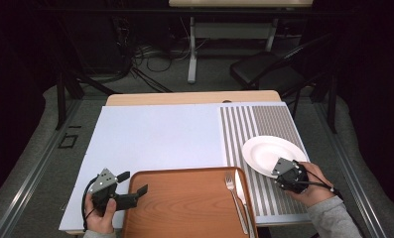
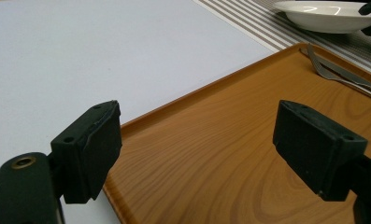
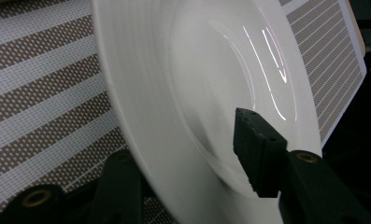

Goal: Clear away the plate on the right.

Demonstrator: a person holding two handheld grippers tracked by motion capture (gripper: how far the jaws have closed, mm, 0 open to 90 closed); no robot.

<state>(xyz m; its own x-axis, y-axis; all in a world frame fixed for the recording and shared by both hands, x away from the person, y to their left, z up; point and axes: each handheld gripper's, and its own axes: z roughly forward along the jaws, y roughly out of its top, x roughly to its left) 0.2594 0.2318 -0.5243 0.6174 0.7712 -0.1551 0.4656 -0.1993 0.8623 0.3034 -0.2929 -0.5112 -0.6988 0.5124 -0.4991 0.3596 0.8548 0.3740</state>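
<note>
1. The plate is white, round and glossy, with a broad rim around a shallow well (light streaks glint across the well in the right gripper view).
2. It sits at the right of the high view, on the striped mat, just right of the wooden tray.
3. The right gripper has its jaws set across the plate's near rim, one above in the well and one beneath; the rim looks clamped between them.
4. The left gripper, at lower left of the high view, holds its jaws wide apart over the tray's left edge, gripping nothing.
5. A fork and knife lie along the tray's right side.
</note>
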